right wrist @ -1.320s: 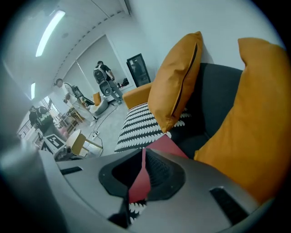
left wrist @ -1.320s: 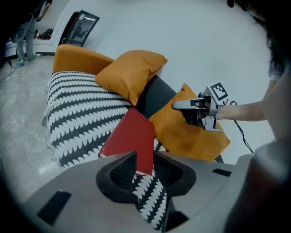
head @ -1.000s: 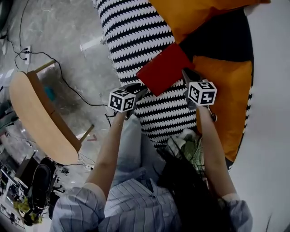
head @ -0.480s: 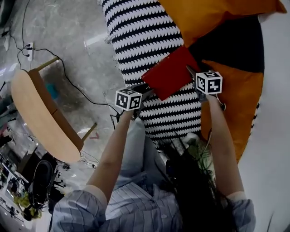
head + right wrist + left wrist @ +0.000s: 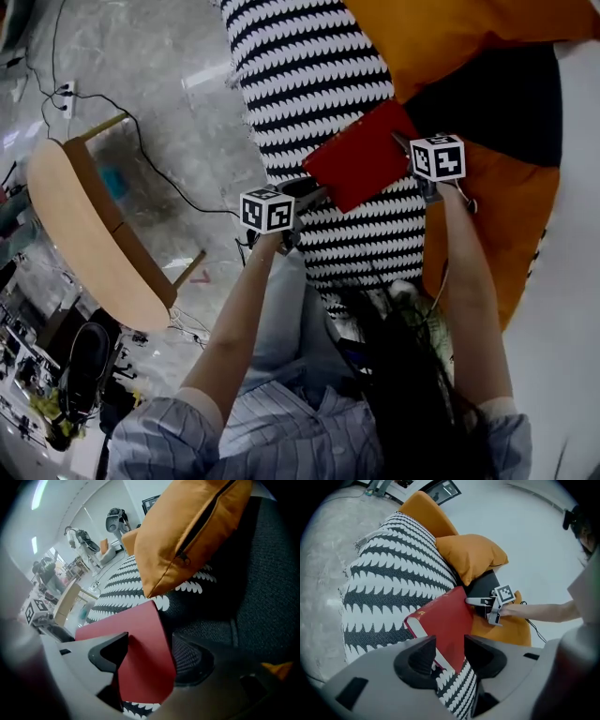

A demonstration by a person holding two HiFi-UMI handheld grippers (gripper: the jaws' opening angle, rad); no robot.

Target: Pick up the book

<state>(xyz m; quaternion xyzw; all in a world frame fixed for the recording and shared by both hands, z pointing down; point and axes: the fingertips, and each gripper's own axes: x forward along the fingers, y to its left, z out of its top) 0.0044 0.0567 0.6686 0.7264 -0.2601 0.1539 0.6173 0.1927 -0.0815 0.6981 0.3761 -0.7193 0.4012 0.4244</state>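
A red hardback book [image 5: 361,159] lies tilted on a black-and-white striped cushion [image 5: 309,84]. My left gripper [image 5: 317,195] is at the book's near lower corner. In the left gripper view that corner [image 5: 445,616] fills the gap between the jaws of my left gripper [image 5: 449,654], one pad on the cover and one on the page side. My right gripper [image 5: 405,142] is at the opposite corner. Its jaws have just been opening, and the book's corner [image 5: 136,644] lies between the jaws of my right gripper [image 5: 150,646] without being pinched.
An orange pillow [image 5: 459,37] and a black seat cushion [image 5: 487,94] lie just beyond the book. A wooden stool [image 5: 94,244] stands on the grey floor at the left, with cables [image 5: 141,159] trailing past it. The person's legs are below the cushion.
The right gripper has come down onto the book's far corner and now straddles it. The left gripper has stayed at the near corner and rolled slightly.
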